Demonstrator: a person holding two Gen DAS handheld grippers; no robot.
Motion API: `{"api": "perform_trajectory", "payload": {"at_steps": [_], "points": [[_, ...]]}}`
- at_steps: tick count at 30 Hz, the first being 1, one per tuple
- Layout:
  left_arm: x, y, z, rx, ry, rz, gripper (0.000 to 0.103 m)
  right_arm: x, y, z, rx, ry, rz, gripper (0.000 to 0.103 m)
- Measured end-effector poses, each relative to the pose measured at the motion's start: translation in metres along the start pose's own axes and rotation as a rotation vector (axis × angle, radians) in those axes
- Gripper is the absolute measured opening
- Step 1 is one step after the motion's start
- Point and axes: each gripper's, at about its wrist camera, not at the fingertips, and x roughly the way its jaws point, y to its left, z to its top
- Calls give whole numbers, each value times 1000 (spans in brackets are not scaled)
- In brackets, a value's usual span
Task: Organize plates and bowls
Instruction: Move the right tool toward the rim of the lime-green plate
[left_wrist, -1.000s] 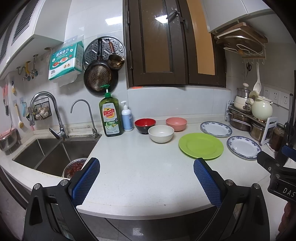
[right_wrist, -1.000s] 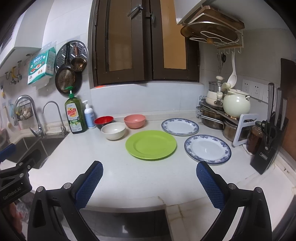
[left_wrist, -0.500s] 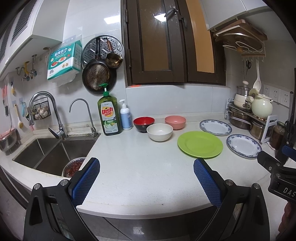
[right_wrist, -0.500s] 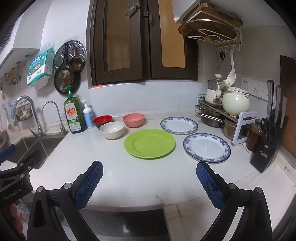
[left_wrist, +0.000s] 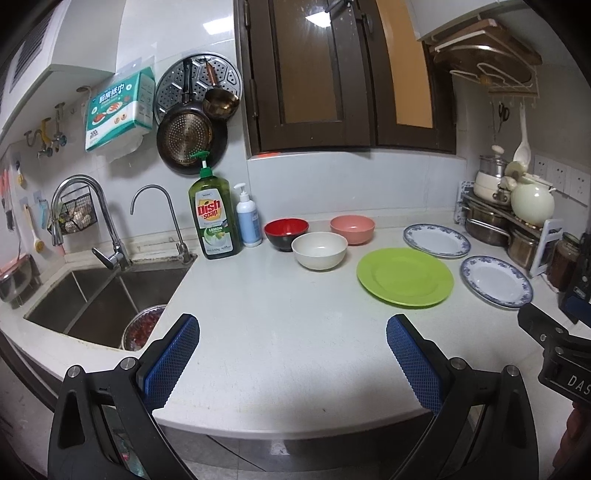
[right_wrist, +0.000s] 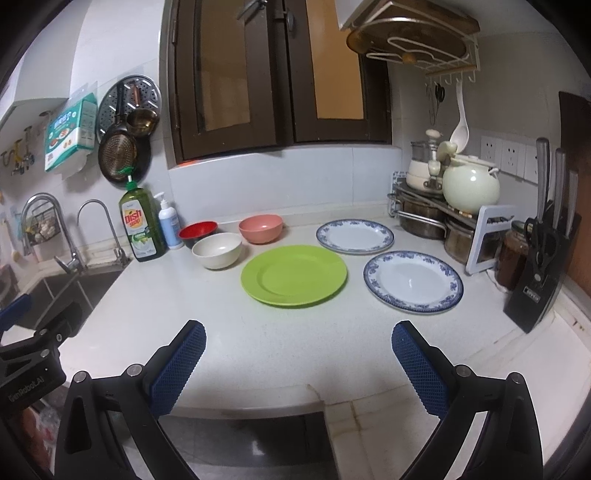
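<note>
Since every dish sits separately on the white countertop (right_wrist: 280, 332), I judge the task not yet begun: nothing is stacked or nested.

Left to right in the right wrist view: red bowl (right_wrist: 198, 230) at about 10 o'clock from the green plate, just beside the cream bowl (right_wrist: 217, 250); pink bowl (right_wrist: 260, 228) at 11 o'clock; green plate (right_wrist: 294, 275) centre; far blue-rimmed plate (right_wrist: 354, 236) at 1 o'clock; near blue-rimmed plate (right_wrist: 413, 281) at 3 o'clock. No dish touches another, as far as I can tell.

Left gripper (left_wrist: 293, 354): fingers spread wide, holding nothing, over the counter's near edge. Right gripper (right_wrist: 298, 356): likewise spread and empty, well short of the green plate.

Left to do, by my estimate: nest three bowls, stack three plates.

View differences: the left wrist view alone shows the sink (left_wrist: 107, 295) basin with a metal bowl of something red (left_wrist: 142, 326). The right wrist view alone shows the knife block (right_wrist: 543, 273) at far right.
</note>
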Motion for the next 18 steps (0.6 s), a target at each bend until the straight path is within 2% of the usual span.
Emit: {"api": "perform_trajectory", "payload": {"at_steps": [4,12,18], "points": [[28,-1,8,22,9,-39,103,19,1,3,19,8,-13,102],[117,-6,45,82,34,-178,100,81,6,27,77,38,-57,101],[175,-19,62,124,77,-253,97,129,10,49,101,54,-146,99]]}}
